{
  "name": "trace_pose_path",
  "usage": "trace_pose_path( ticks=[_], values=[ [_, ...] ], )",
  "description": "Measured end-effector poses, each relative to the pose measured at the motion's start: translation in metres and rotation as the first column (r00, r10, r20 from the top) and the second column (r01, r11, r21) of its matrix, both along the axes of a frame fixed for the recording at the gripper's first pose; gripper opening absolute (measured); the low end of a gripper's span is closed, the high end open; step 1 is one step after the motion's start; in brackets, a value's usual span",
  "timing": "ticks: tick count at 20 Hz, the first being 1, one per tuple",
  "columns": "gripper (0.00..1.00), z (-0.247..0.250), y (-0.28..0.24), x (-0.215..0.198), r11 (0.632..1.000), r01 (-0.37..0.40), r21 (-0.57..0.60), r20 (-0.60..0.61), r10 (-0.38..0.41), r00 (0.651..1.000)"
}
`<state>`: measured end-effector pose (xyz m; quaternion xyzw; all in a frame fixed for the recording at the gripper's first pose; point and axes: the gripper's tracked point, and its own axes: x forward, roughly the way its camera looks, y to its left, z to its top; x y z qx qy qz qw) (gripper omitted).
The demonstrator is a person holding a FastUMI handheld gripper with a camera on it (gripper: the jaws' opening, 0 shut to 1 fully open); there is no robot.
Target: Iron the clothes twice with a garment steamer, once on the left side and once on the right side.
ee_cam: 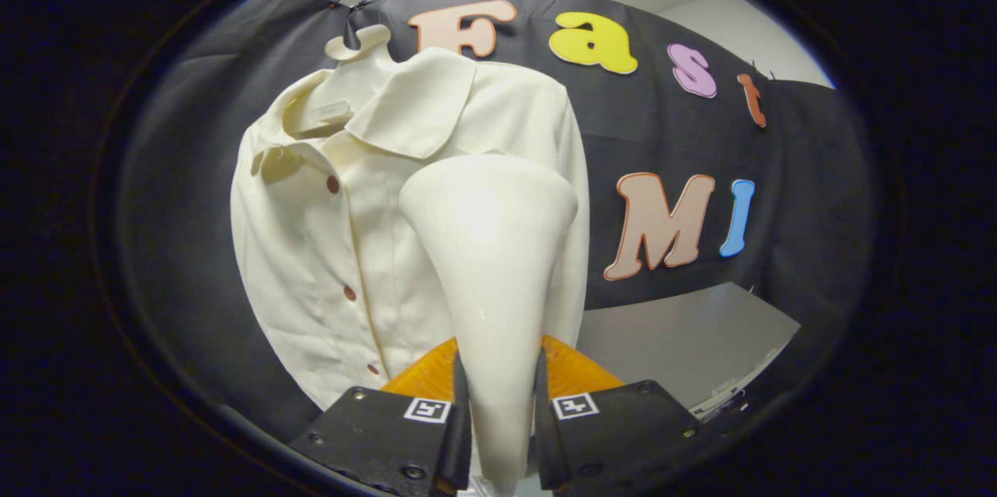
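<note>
Gripper view: claw (498, 396) closed on the narrow handle of a cream steamer (491, 248), both fingers pressing its sides, wide head pointing up and away. Beyond it, a cream buttoned shirt (327, 248) hangs on a hanger (358, 41) against the dark wall, steamer head before its right half.

The tool (498, 403) pointed forward and slightly upward, its two fingers (456, 411) closed against either side of the narrow neck of the steamer (491, 248), gripping it firmly between them.
</note>
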<state>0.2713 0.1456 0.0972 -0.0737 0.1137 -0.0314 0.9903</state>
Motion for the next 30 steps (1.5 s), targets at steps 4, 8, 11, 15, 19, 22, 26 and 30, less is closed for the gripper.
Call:
trace_pose_path(
  ticks=[4, 8, 11, 15, 19, 22, 26, 30],
  values=[
    [0.33, -0.024, -0.008, -0.001, 1.000, 0.014, -0.016, -0.035, -0.015, 0.999],
    [0.33, -0.043, -0.012, -0.002, 0.999, 0.021, -0.027, -0.058, -0.023, 0.998],
    [0.33, -0.059, -0.012, -0.004, 0.999, 0.026, -0.019, -0.081, -0.028, 0.996],
    [0.33, -0.084, -0.013, -0.006, 0.999, 0.035, -0.027, -0.120, -0.038, 0.992],
    [0.33, -0.115, -0.018, -0.008, 0.998, 0.053, -0.039, -0.171, -0.059, 0.984],
    [0.34, -0.141, -0.022, -0.009, 0.997, 0.058, -0.045, -0.209, -0.066, 0.976],
    [0.34, -0.173, -0.027, -0.012, 0.997, 0.068, -0.044, -0.257, -0.077, 0.963],
    [0.34, -0.206, -0.033, -0.014, 0.996, 0.078, -0.053, -0.301, -0.091, 0.949]
  ],
)
